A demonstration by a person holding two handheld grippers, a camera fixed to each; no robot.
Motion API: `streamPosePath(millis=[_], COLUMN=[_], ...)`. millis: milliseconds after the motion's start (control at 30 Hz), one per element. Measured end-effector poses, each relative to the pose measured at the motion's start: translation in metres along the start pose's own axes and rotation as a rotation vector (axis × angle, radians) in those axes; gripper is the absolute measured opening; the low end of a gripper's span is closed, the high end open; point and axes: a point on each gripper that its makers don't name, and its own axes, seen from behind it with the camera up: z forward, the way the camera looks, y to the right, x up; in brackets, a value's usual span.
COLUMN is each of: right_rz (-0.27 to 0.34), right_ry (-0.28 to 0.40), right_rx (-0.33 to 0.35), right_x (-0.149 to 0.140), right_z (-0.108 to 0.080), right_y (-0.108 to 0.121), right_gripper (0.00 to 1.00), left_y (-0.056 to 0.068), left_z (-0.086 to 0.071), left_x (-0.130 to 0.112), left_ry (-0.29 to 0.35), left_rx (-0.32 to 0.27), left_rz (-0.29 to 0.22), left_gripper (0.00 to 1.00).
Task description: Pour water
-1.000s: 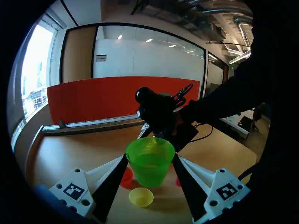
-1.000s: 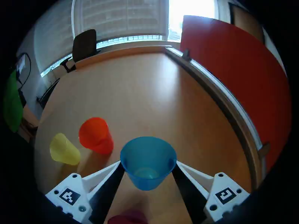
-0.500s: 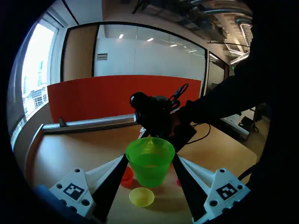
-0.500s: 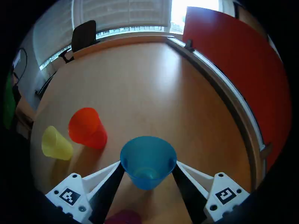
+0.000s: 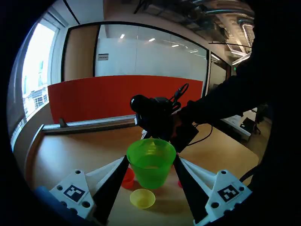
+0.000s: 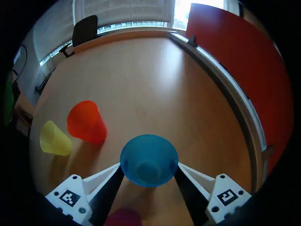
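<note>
1. The wooden tabletop [image 6: 150,75] is carrying three loose cups.
2. The left gripper [image 5: 151,158] is pinching the green cup [image 5: 151,172] upright between its fingers. The right gripper [image 6: 149,166] is clamping the tipped blue cup [image 6: 149,155], seemingly just over the green rim.
3. Water, hard to make out here, could be splashing onto the tabletop if the blue lip is drifting off that rim.
4. Counting: two grippers and five cups, namely one green cup, one blue cup, one orange cup [image 6: 85,122], one yellow cup [image 6: 54,138] and one magenta cup [image 6: 123,218].

The green cup [image 5: 151,162] and blue cup [image 6: 149,161] were translucent, glossy plastic; the tabletop [image 6: 150,86] was smooth, satin wood.
</note>
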Motion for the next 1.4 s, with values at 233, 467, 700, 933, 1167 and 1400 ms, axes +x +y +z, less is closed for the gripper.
streamPosePath(millis=[233,467,700,933,1167,1400], right_rz=[-0.002,0.001,0.005,0.010,0.010,0.009], right_ry=[-0.031,-0.040,-0.039,-0.043,-0.032,-0.010], right_rx=[0.011,0.012,0.001,-0.012,-0.016,-0.015], right_x=[-0.008,-0.011,-0.013,-0.016,-0.015,-0.015], right_z=[-0.002,-0.006,-0.009,-0.014,-0.026,-0.042], right_y=[-0.002,-0.002,-0.002,0.003,0.003,-0.002], right_gripper=[0.99,1.00,1.00,1.00,1.00,1.00], left_y=[0.000,0.001,0.001,0.000,0.001,0.003], left_z=[0.001,0.003,0.003,0.003,0.004,0.007], left_x=[-0.001,-0.002,-0.001,0.000,-0.001,-0.001], left_ry=[-0.002,-0.003,-0.002,0.000,0.000,0.001], left_rx=[0.000,-0.001,-0.003,0.001,0.003,0.004], left_rz=[-0.001,-0.003,-0.002,-0.003,-0.002,-0.006], left_gripper=[0.86,0.86,0.86,0.86,0.86,0.86])
